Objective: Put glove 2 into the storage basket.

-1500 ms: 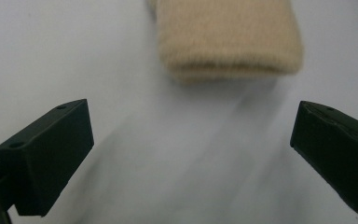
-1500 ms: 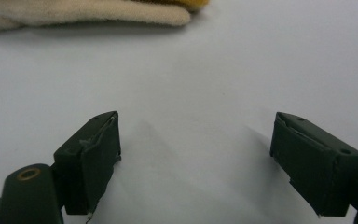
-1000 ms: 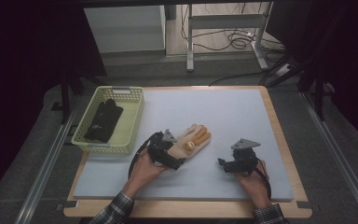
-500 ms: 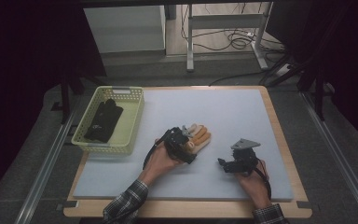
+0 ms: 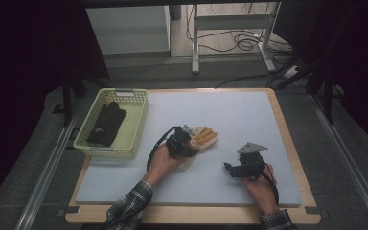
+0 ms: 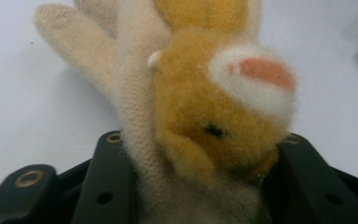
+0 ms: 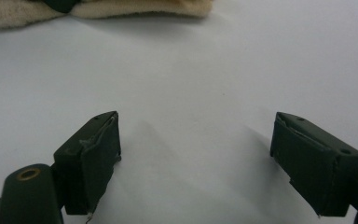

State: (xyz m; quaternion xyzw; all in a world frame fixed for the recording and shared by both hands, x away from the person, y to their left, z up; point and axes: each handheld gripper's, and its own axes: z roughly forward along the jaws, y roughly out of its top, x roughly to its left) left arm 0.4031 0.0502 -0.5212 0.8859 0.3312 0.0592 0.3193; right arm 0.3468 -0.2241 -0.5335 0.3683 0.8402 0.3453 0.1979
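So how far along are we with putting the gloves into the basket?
One dark glove already lies in the yellow-green basket. In hand now: the left gripper has just been closing its jaws, which now clamp the cream and orange glove on the grey mat. The right gripper rests open on the mat, holding nothing. Left to do, most likely: lift this glove and carry it to the basket.

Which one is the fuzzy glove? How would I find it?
Look at the white mat, near its middle, right of the yellow basket. The glove is cream and orange with a fuzzy animal face, squeezed in the left gripper; the basket's glove is black.
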